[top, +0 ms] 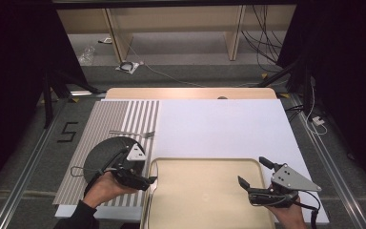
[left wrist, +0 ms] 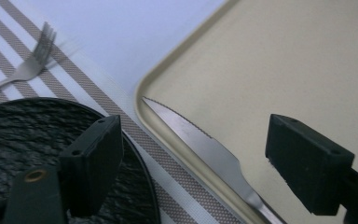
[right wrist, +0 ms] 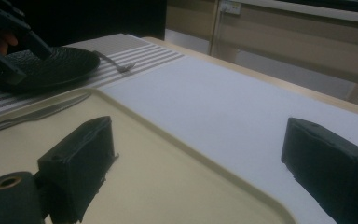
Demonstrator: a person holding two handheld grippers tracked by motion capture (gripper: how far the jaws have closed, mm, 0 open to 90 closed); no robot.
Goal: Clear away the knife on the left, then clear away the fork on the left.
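**A:** White sheeting covers most of the tabletop (top: 228, 129), with a striped mat (top: 109, 119) at its left and bare floor and cables beyond. Where's the knife?

**B:** The knife (left wrist: 200, 144) lies along the left rim of the beige tray (top: 205, 200), blade resting partly on the edge. The left hand-held gripper (left wrist: 191, 163) hangs above it with its jaws spread wide, nothing between the pads.

**A:** So what might go wrong?

**B:** As I judge it, the knife sits half on the rim, so a nudge from a jaw could tip it off onto the mat or slide it into the tray. The black plate (top: 107, 155) is just beside the gripper too; a careless sweep could knock it.

**A:** Anything else about?

**B:** A fork (top: 133, 133) lies on the mat past the plate, well apart from the knife. The right hand-held gripper (top: 255, 174) hovers over the tray's right side, jaws apart and empty, not in the way.
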